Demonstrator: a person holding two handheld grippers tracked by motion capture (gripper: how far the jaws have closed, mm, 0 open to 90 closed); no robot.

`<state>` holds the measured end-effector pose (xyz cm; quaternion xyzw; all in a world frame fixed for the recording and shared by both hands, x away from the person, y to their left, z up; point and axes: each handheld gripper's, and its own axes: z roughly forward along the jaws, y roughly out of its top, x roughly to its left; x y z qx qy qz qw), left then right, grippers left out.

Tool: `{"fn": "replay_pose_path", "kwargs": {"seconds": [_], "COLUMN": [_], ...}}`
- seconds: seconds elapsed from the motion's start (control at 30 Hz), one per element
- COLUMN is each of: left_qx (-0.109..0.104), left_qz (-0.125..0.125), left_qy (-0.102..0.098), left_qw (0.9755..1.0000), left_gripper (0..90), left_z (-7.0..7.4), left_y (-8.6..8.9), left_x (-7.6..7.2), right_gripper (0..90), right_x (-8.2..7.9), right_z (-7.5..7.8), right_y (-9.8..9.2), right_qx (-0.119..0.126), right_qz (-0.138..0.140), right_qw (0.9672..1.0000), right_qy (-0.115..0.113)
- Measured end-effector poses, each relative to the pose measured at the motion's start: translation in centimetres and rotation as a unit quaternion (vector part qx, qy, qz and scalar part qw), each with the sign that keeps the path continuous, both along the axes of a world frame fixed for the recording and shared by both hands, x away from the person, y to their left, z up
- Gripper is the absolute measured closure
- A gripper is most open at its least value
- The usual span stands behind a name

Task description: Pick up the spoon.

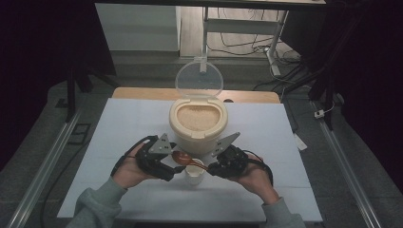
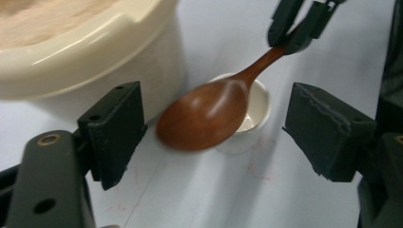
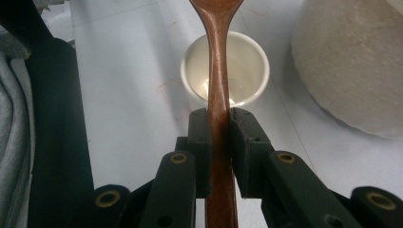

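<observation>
1. Spoon (image 3: 219, 61) clamped by the handle in the right gripper (image 3: 219, 147), jaws pressed tight on both sides of the wood; bowl of the spoon hanging over the far rim of the small white cup (image 3: 225, 69).
2. Left gripper (image 2: 214, 137) open wide with nothing between its jaws, the spoon bowl and cup lying ahead of it and untouched; no need to close it on anything yet.
3. Seen from above: cup (image 1: 194, 174) on the white table (image 1: 119, 123), just in front of the rice tub (image 1: 198, 124), lid up, rice level near the rim. Spoon (image 1: 183, 159) crossing above the cup between the two grippers, left (image 1: 164, 161) and right (image 1: 219, 164).
4. Judged step: carrying the spoon from the cup toward the tub for a scoop of rice. Best done with the handle grip unchanged, since a slip would let the spoon roll.
5. Lift first, then travel: bowl raised above the tub's rim before moving forward, to avoid knocking the wall or tipping the cup.
6. Enter the rice at a shallow angle near the front edge, push in and level out; a modest load spills less on the way back.
7. Left gripper better kept beside the cup, ready to steady it; cup is light and likely to slide if bumped.
8. Whether the cup holds any rice already: hard to tell, the inside looks mostly bare.
</observation>
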<state>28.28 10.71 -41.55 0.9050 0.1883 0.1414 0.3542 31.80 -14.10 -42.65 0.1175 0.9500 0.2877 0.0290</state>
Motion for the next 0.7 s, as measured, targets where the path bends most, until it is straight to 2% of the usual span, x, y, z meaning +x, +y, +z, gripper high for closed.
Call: {"fn": "replay_pose_path", "kwargs": {"seconds": [0.13,0.37,0.7], "left_qx": [0.021,0.039,0.073], "left_qz": [-0.026,-0.050,-0.089], "left_qy": [0.008,0.026,0.067], "left_qw": [0.9994,0.9977,0.9911], "left_gripper": [26.9,34.0,46.7], "left_z": [-0.1,-0.3,-1.3], "left_y": [-1.3,-2.7,-4.2], "left_x": [0.1,0.6,1.1], "right_gripper": [78.5,78.5,78.5], "right_x": [-0.2,-0.5,-1.5], "right_z": [-0.1,-0.2,0.0], "right_y": [0.4,0.7,1.6], "right_qx": [-0.005,-0.015,-0.035], "right_qz": [0.010,0.027,0.062], "right_qw": [0.9999,0.9994,0.9966], "right_qy": [-0.004,-0.013,-0.041]}}
